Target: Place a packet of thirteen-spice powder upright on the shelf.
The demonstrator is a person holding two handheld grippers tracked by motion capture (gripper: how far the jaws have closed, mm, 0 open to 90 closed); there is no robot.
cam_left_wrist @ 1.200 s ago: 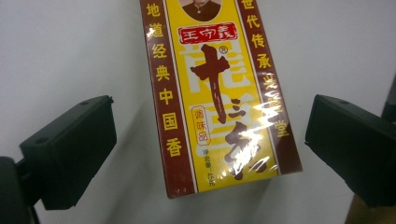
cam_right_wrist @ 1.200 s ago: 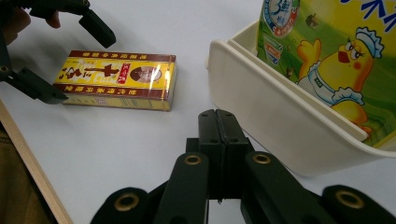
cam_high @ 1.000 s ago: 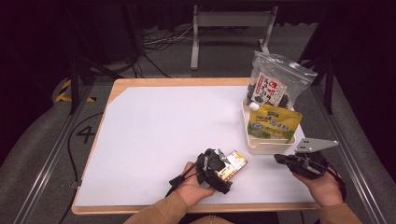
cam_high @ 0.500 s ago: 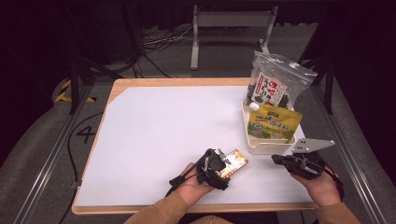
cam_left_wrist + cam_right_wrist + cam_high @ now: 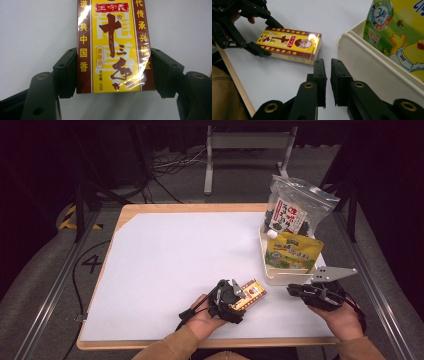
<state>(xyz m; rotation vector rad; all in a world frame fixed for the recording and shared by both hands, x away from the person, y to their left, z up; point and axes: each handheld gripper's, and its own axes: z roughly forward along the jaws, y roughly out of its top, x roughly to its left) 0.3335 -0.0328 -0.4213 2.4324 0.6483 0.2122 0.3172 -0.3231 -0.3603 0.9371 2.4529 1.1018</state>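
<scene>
The left gripper [image 5: 239,296] has its jaws on the two long sides of a small yellow and brown box [image 5: 249,294] of seasoning, near one end, and they look to be squeezing it. The box sits near the front of the white table [image 5: 175,255], just left of the white tray [image 5: 272,275], not touching it. From the right gripper view it seems to lie flat on the table or just above it; I cannot tell which. The right gripper [image 5: 327,65] is near the tray, a little apart from the box, with its jaws almost together and nothing between them. In the tray stands a yellow pouch [image 5: 294,251] with a white cap, and behind it a clear bag [image 5: 292,210] of dark stuff. The box looks light and stiff, like thin card. It has a shiny plastic wrap, so it may slip. Too hard a squeeze could dent it. Holding it by the long sides, closer to the middle, should keep it from tipping.
</scene>
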